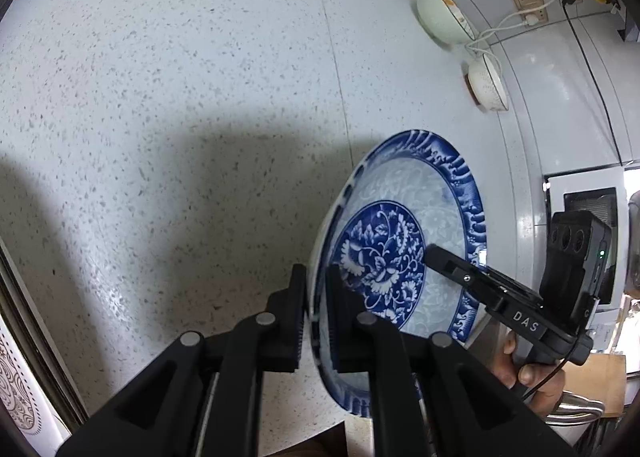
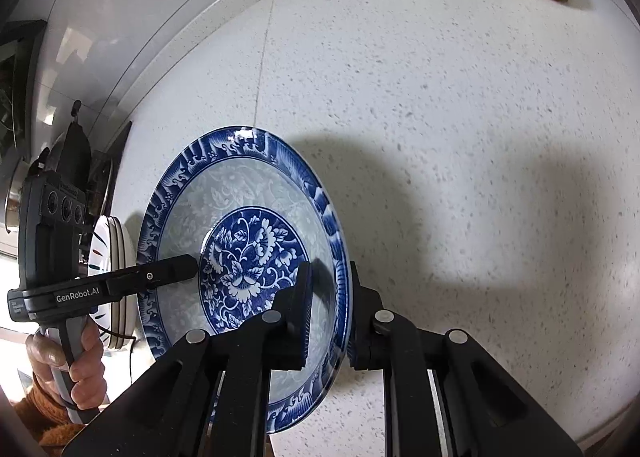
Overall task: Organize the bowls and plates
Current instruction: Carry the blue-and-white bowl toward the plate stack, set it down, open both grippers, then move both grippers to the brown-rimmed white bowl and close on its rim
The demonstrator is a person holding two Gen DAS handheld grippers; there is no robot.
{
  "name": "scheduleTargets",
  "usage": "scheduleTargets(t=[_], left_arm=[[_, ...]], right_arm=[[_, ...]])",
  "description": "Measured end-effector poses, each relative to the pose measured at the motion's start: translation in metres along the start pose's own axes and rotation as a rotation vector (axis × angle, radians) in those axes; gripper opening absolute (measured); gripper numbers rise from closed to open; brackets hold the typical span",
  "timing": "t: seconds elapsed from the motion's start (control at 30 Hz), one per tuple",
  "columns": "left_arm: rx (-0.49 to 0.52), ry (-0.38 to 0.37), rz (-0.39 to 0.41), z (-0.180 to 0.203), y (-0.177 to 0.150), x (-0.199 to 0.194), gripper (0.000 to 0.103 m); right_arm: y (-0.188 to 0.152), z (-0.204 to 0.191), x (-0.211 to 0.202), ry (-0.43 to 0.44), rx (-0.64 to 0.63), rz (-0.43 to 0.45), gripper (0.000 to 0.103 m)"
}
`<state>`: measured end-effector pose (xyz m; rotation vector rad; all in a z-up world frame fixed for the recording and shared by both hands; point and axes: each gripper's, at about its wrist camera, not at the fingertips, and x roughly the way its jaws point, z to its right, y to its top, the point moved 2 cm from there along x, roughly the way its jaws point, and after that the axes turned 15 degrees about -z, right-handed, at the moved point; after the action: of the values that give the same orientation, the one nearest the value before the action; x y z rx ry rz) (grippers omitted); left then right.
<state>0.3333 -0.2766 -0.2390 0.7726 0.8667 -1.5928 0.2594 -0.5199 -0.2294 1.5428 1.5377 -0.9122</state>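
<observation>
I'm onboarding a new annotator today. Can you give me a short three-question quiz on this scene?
1. True or false: both grippers clamp the blue-and-white plate.
2. How many bowls stand at the far edge of the counter?
3. What stands behind the plate in the right wrist view: A) stacked plates, B) a kettle?

Key:
1. True: left gripper and right gripper grip opposite rims.
2. Two: green bowl, speckled bowl.
3. A, stacked plates.

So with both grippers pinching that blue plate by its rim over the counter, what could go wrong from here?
1. The blue plate is held only at opposite rim edges by the left gripper and right gripper; glazed rim could slip and drop onto the counter.
2. If the hands drift apart or twist unevenly, the plate could tilt out of one grip.
</observation>
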Motion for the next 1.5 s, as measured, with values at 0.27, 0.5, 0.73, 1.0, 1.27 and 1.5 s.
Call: scheduleTargets(t=[0.27, 0.5, 0.73, 1.0, 1.27, 1.5], left_arm=[[0.003, 0.005, 0.04, -0.006, -0.002, -0.017, 0.014], [-0.013, -0.004, 0.102, -0.01, 0.0, -0.054, 0.061], [0.079, 0.017, 0.138, 0.037, 0.033, -0.07, 0.074], [0.139, -0.018, 0.079, 0.119, 0.095, -0.028, 0.075], [0.158, -0.036, 0.094, 0.214, 0.184, 0.035, 0.075], [0.151, -0.06, 0.103, 0.261, 0.249, 0.081, 0.075]], right_arm=[[-0.006, 0.016, -0.015, 0.042, -0.005, 0.041, 0.015], [-0.011, 0.054, -0.059, 0.029, 0.03, 0.136, 0.046], [0.0, 0.085, -0.103, 0.008, 0.058, 0.223, 0.067], [0.052, 0.147, -0.159, -0.048, 0.157, 0.35, 0.082], [0.14, 0.229, -0.195, -0.113, 0.241, 0.334, 0.084], [0.188, 0.263, -0.189, -0.092, 0.264, 0.311, 0.083]])
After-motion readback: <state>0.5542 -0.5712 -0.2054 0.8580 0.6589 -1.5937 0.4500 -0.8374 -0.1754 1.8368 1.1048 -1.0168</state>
